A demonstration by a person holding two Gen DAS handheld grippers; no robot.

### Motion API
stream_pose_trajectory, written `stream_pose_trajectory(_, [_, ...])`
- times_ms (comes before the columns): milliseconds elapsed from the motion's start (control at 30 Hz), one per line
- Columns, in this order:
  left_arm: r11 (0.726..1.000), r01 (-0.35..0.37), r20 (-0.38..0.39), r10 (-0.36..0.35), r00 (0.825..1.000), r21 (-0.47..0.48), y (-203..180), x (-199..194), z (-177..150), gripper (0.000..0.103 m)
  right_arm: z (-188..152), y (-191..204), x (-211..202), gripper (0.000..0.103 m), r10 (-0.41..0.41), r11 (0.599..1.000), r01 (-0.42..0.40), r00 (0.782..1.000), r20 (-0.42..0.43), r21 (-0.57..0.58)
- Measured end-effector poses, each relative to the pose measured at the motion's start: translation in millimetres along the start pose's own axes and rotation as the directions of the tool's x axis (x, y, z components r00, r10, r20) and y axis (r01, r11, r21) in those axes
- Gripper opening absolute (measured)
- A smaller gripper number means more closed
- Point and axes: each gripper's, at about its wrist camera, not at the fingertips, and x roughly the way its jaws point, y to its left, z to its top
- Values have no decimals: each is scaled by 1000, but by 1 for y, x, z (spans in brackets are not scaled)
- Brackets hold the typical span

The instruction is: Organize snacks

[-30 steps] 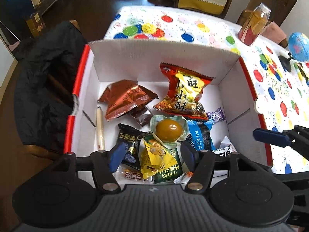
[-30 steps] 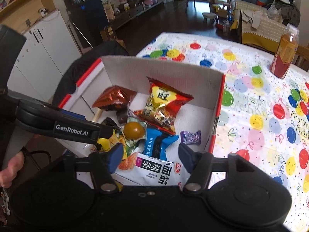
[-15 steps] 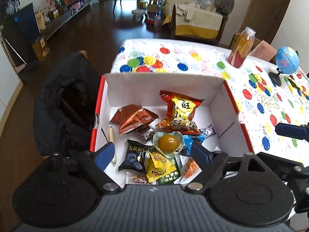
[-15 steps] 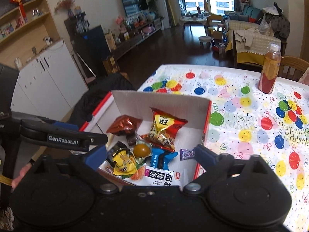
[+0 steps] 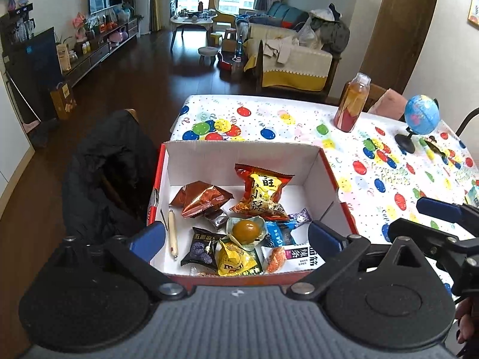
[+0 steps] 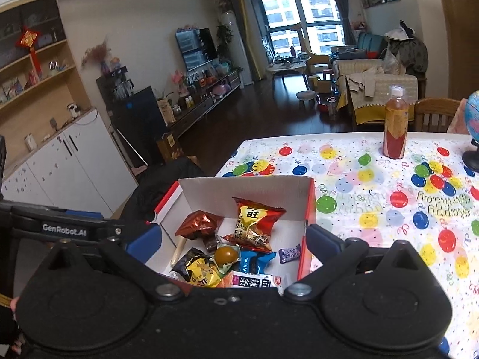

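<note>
A white cardboard box with red outer sides (image 5: 239,155) (image 6: 245,187) sits at the near corner of the table and holds several snack packets. Among them are a red and yellow bag (image 5: 263,193) (image 6: 254,223), a brown foil packet (image 5: 202,199) (image 6: 199,224), a sealed brown egg (image 5: 246,231) (image 6: 225,255), a blue packet (image 5: 277,234) and a small purple candy (image 5: 301,216) (image 6: 289,253). My left gripper (image 5: 236,239) is open and empty, held above the box's near edge. My right gripper (image 6: 233,240) is open and empty, also above the near edge.
The table carries a balloon-print cloth (image 5: 374,161) (image 6: 389,197). A bottle of orange drink (image 5: 353,103) (image 6: 395,124) and a small blue globe (image 5: 420,119) stand at the far right. A chair draped with a black jacket (image 5: 104,173) stands left of the box.
Both grippers have pulled up and back from the box, so the box looks smaller and lower. Both sets of fingers have spread wider. The snacks have not moved.
</note>
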Motion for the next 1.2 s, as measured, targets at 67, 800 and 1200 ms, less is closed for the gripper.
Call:
stream_pose_trajectory(67, [1000,6,6,-6,1000,-4,-1,-5,-2,102,-1,1,-3,103,-2,1000,2,1000,11,2])
stream_pose_trajectory(800, [995,-96,82,94,992,24,-18,-34,-18,102,-6,26,-15,103,-66,996,71,995,80,-60])
stream_pose_trajectory(1200, [995,-94,70,92,993,29,-22,-32,-21,102,-10,25,-15,103,-83,995,87,994,77,-48])
